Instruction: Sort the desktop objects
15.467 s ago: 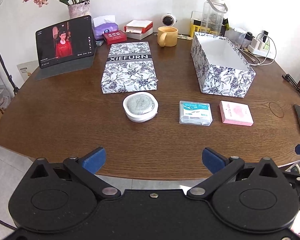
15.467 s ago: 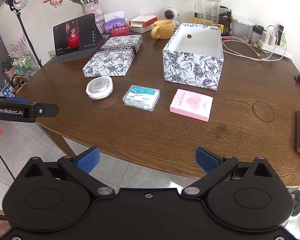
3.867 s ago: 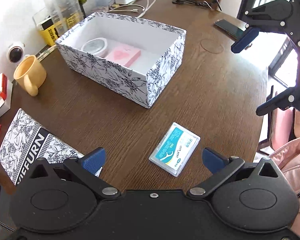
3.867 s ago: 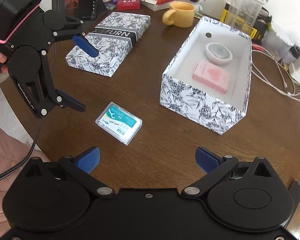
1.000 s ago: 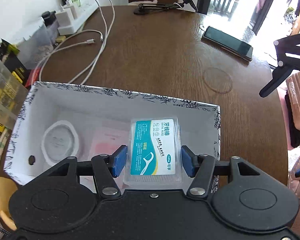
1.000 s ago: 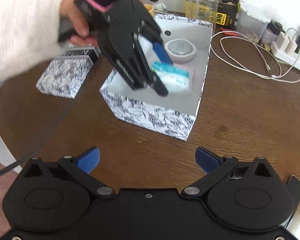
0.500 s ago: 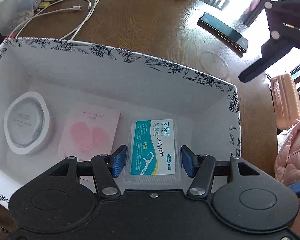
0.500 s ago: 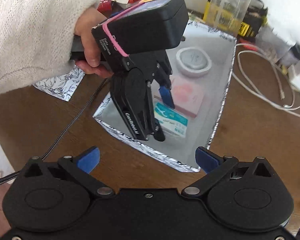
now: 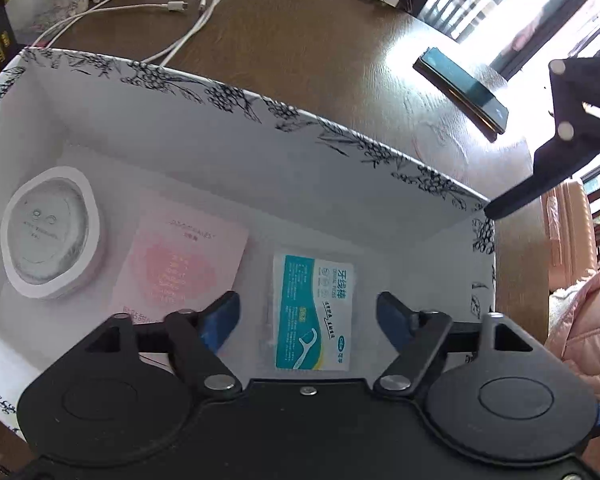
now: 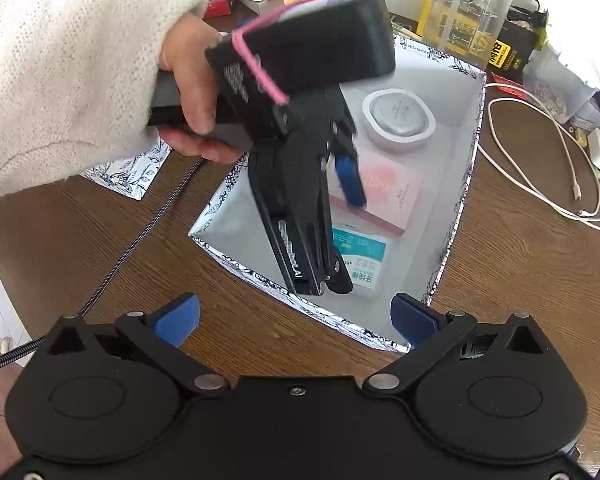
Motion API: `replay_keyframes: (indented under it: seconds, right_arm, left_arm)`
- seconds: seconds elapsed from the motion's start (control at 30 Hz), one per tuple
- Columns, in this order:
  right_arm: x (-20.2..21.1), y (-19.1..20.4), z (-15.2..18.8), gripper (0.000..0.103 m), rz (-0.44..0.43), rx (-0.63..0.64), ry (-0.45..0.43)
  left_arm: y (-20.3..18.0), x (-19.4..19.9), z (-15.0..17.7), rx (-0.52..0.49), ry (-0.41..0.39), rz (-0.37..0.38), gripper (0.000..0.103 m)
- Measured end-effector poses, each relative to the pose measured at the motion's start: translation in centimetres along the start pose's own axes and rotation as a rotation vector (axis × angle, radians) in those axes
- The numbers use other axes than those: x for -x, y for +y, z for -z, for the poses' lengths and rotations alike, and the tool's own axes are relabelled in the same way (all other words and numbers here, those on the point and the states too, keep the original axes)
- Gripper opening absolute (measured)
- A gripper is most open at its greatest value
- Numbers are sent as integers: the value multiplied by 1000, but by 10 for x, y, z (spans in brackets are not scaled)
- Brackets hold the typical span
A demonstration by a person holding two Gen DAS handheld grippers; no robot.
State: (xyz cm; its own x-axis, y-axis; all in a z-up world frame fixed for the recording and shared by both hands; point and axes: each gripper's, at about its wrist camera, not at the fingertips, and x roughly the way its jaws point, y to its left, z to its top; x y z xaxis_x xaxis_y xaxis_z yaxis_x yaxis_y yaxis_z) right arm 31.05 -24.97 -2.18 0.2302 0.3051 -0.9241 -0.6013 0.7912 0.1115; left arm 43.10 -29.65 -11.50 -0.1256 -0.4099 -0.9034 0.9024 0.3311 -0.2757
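I see the floss-pick pack point(image 9: 314, 312), pink card point(image 9: 180, 264) and round white case point(image 9: 50, 236) all lying inside the floral box point(image 9: 260, 128), left gripper point(image 9: 308, 312) spread empty above the pack, right gripper point(image 10: 296, 320) spread empty outside; sorting looks about complete.

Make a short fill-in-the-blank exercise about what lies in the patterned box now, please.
1. The floss pick packet lies between the open fingers of the ____ gripper.
2. The pink box lies between the packet and the ____ white case.
3. The patterned box holds ____ items.

Missing words: left; round; three
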Motion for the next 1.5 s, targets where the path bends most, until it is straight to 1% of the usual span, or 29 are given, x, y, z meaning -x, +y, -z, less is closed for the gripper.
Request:
replay_keyframes:
  seconds: [0.03, 0.13, 0.23, 0.3, 0.37, 0.43, 0.5, 0.6, 0.7, 0.83, 0.93, 1.0, 1.1, 1.2, 1.27, 1.37, 1.43, 1.5]
  right_arm:
    - [1, 1, 1, 103, 4, -1, -1]
    - [6, 5, 6, 103, 15, -4, -6]
    - [12, 11, 11, 103, 15, -20, -17]
    - [17, 15, 14, 103, 16, -34, -28]
    - [22, 22, 17, 103, 20, -43, -41]
    - [25, 30, 20, 103, 24, -51, -51]
    - [28, 40, 22, 103, 27, -55, -60]
    - [30, 56, 24, 103, 31, -59, -76]
    - [31, 74, 27, 103, 23, -64, -104]
    - [29, 101, 26, 103, -2, -57, -129]
    - [26, 120, 24, 103, -26, -41, -141]
    - [24, 133, 22, 103, -42, -20, -152]
    - [19, 152, 19, 103, -66, 9, -165]
    - [12, 167, 14, 103, -76, 29, -160]
    - [7, 176, 10, 103, -81, 43, -155]
    - [-1, 189, 3, 103, -91, 61, -149]
    - [-7, 193, -4, 103, -100, 72, -160]
    - [-14, 197, -14, 103, -104, 80, -172]
  left_arm:
    - [1, 7, 0, 21, -27, -7, 97]
    - [2, 31, 3, 75, -92, -12, 99]
    - [-7, 61, 10, 124, -183, -64, 100]
    - [-20, 86, 20, 147, -271, -125, 103]
    - [-37, 110, 33, 174, -369, -180, 103]
    - [-57, 133, 45, 201, -466, -218, 103]
    - [-78, 157, 62, 230, -538, -229, 103]
    - [-96, 177, 91, 283, -605, -237, 103]
    - [-112, 190, 122, 352, -639, -294, 103]
    - [-127, 204, 172, 465, -661, -394, 103]
    - [-148, 212, 202, 612, -696, -455, 103]
    - [-168, 218, 221, 725, -742, -515, 103]
    - [-206, 220, 229, 862, -824, -597, 103]
    - [-220, 219, 248, 985, -860, -655, 103]
    - [-220, 216, 263, 1058, -853, -686, 103]
    - [-210, 214, 282, 1154, -809, -706, 103]
    - [-204, 214, 290, 1191, -775, -714, 103]
    - [-192, 215, 286, 1213, -719, -731, 103]
